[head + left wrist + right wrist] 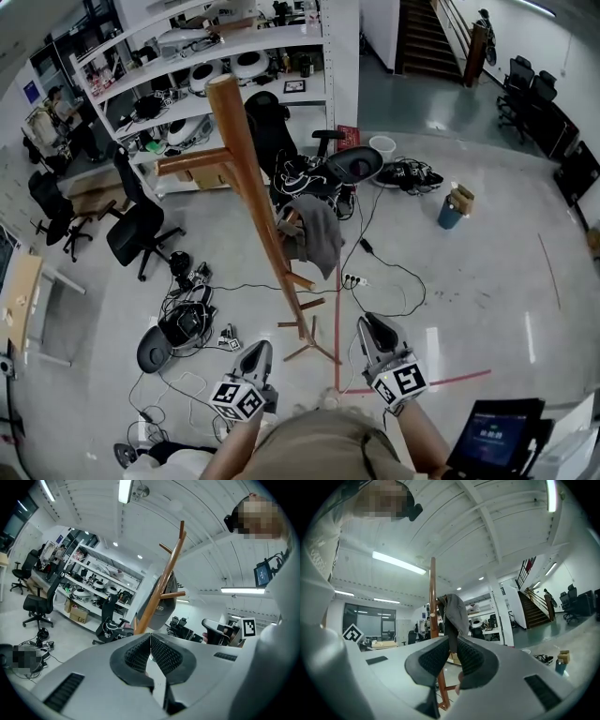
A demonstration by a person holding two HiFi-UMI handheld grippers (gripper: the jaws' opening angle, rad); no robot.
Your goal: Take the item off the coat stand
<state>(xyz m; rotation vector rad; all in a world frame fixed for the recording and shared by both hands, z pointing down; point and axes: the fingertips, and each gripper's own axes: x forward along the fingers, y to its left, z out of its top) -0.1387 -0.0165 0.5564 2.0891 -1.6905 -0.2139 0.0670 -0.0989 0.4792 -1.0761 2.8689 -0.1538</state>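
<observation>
A tall wooden coat stand (251, 178) rises from the floor in front of me. A grey cap-like item (317, 234) hangs from one of its lower pegs. My left gripper (258, 350) and right gripper (370, 325) are held low near my body, short of the stand's base, and both point at it. In the left gripper view the left gripper (150, 637) is shut and empty, with the grey item (165, 605) well beyond it. The right gripper (455, 641) is also shut on nothing, and the grey item (455, 612) hangs on the stand (432, 597) far ahead of it.
Cables and a power strip (354, 279) lie around the stand's feet. Black office chairs (139, 230) stand to the left, and shelving (225, 56) stands behind. A blue bin (450, 211) is at the right. A red tape line (337, 309) runs across the floor. A tablet (495, 439) sits at the lower right.
</observation>
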